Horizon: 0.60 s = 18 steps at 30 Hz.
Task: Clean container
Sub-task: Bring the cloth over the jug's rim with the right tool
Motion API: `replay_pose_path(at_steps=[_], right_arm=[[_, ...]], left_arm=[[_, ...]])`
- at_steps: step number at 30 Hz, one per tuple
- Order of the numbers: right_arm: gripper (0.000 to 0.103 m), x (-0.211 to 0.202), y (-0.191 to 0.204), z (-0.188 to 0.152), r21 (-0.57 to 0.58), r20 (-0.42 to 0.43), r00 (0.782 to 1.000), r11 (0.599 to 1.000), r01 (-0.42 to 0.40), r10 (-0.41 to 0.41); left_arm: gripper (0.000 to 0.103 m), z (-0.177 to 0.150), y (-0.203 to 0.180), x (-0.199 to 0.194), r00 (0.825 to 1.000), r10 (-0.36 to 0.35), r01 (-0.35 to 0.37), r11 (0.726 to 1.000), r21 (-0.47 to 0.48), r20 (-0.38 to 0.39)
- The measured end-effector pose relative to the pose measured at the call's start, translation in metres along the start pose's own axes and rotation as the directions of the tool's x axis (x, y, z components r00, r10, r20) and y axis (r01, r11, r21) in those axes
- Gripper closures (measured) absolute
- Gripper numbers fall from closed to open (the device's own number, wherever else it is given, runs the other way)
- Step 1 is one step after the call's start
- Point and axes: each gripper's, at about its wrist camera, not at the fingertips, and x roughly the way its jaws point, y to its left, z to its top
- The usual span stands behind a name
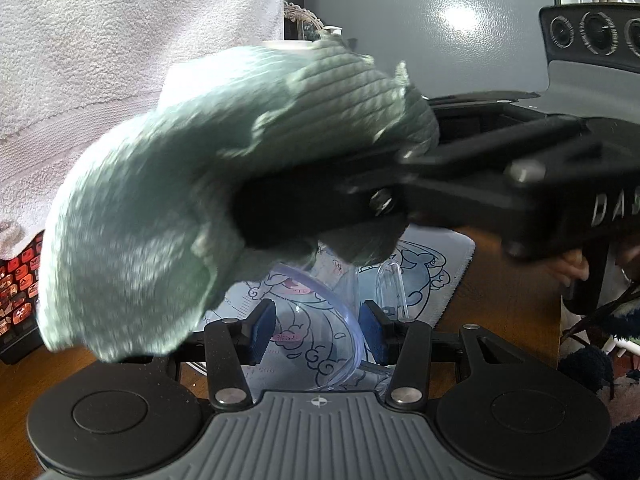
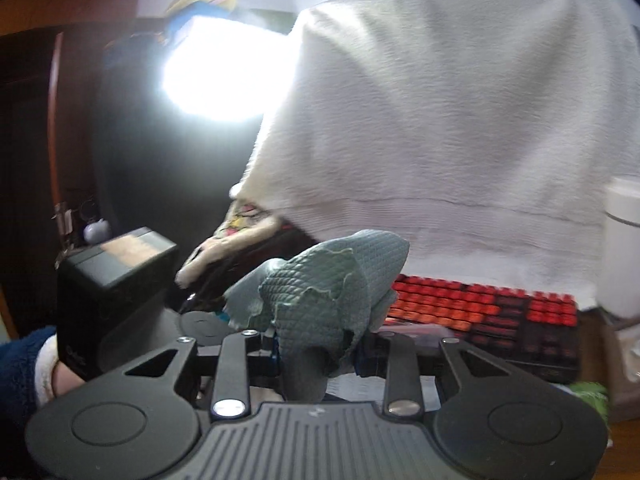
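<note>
The blue-padded fingers [image 1: 262,330] of the left gripper [image 1: 316,332] pinch the rim and wall of the clear plastic measuring jug [image 1: 320,320], which is held just above the cartoon-printed desk mat [image 1: 436,264]; the right gripper [image 2: 316,350] is clamped on the bunched grey-green waffle-weave cloth [image 2: 320,304]. In the left wrist view that cloth hangs above the jug's mouth. The next move, I judge, is to lower the wad into the jug and wipe around the wall while the left grip stays firm. Beyond the jug lie a red-keyed keyboard [image 2: 480,312] and a draped white towel [image 2: 460,120], both apart from it; the cloth's loose corner could snag the rim.
</note>
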Motion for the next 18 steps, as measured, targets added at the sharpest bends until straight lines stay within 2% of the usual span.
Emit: replay_pose_path(at_steps=[3,7,11,14,18], right_arm=[[0.072,0.004,0.004,0.002,-0.042,-0.008,1.000,0.999,0.027,-0.027],[0.072,-0.001,-0.012,0.001,-0.009,-0.015,0.996,0.996,0.087,-0.088],[0.072,-0.014,-0.038,-0.003,0.080,-0.012,0.990,0.987,0.141,-0.141],[0.072,-0.023,-0.047,-0.005,0.134,0.002,0.995,0.986,0.098,-0.099],[0.070,-0.023,-0.037,-0.001,0.082,-0.006,1.000,0.996,0.031,-0.030]], left_arm=[[0.056,0.000,-0.001,0.000,1.000,0.002,-0.002,1.000,0.003,0.000],[0.056,0.000,-0.002,0.000,1.000,0.003,-0.003,1.000,0.004,0.000],[0.056,0.000,-0.003,0.001,1.000,0.003,-0.003,1.000,0.004,0.000],[0.056,0.000,-0.004,0.000,1.000,0.003,-0.003,1.000,0.004,0.000],[0.056,0.000,-0.001,0.000,1.000,0.003,-0.003,1.000,0.004,0.000]])
